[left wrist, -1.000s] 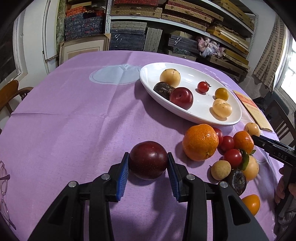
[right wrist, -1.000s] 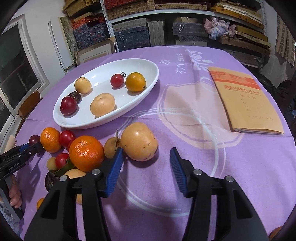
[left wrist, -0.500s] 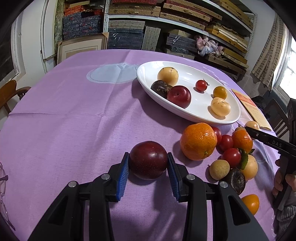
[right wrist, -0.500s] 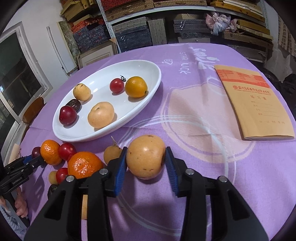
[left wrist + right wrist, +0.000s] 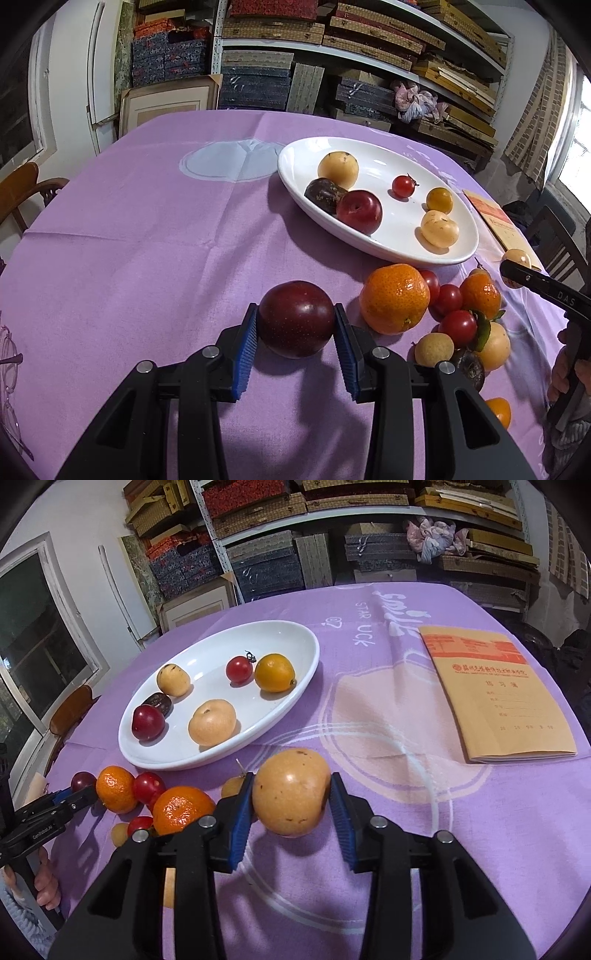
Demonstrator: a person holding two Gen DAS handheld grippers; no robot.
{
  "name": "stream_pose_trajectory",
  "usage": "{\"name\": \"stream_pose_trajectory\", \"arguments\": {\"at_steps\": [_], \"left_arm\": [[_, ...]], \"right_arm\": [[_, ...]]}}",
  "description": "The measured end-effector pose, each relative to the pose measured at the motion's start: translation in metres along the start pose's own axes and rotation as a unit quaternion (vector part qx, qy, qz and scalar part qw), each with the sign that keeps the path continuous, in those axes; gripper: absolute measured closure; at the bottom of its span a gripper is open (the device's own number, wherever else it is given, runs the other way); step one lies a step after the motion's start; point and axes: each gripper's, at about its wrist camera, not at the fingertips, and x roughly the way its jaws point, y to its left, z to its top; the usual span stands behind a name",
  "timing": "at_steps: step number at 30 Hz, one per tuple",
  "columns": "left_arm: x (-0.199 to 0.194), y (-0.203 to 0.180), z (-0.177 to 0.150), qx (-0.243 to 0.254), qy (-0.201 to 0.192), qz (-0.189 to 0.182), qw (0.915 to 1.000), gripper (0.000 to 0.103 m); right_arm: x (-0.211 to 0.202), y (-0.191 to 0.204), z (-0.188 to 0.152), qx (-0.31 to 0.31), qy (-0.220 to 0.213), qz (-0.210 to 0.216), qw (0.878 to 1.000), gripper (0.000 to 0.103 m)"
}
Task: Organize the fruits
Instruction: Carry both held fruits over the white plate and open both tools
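On the purple tablecloth (image 5: 147, 258), near the white oval dish (image 5: 295, 162), the left gripper (image 5: 295, 328) clamps a dark red plum (image 5: 295, 319). The right gripper (image 5: 291, 797) has just closed on a tan pear (image 5: 291, 792), pads pressing both sides, just beside the loose fruit pile (image 5: 181, 808).

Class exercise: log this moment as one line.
left gripper: shut on dark plum | right gripper: shut on tan fruit | white dish: six fruits

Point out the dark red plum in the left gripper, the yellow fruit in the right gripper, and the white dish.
dark red plum (image 5: 295, 319), left wrist view, front face.
yellow fruit (image 5: 291, 792), right wrist view, front face.
white dish (image 5: 218, 664), right wrist view, bare floor.
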Motion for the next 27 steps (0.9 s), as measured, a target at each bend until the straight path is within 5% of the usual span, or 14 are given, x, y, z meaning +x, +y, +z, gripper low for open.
{"name": "stream_pose_trajectory", "arguments": {"at_steps": [8, 14, 21, 27], "left_arm": [[0.004, -0.034, 0.051, 0.04, -0.004, -0.016, 0.9991, 0.063], [0.037, -0.081, 0.087, 0.062, 0.007, -0.04, 0.9972, 0.063], [0.078, -0.093, 0.093, 0.065, 0.031, -0.041, 0.9966, 0.063], [0.082, -0.097, 0.094, 0.069, 0.029, -0.043, 0.9962, 0.062]], "right_arm": [[-0.016, 0.029, 0.041, -0.053, -0.018, -0.009, 0.998, 0.064], [0.026, 0.043, 0.069, -0.067, 0.0, -0.01, 0.998, 0.064], [0.07, 0.04, 0.077, -0.062, 0.032, -0.002, 0.998, 0.064], [0.07, 0.035, 0.081, -0.052, 0.016, -0.003, 0.999, 0.061]]}}
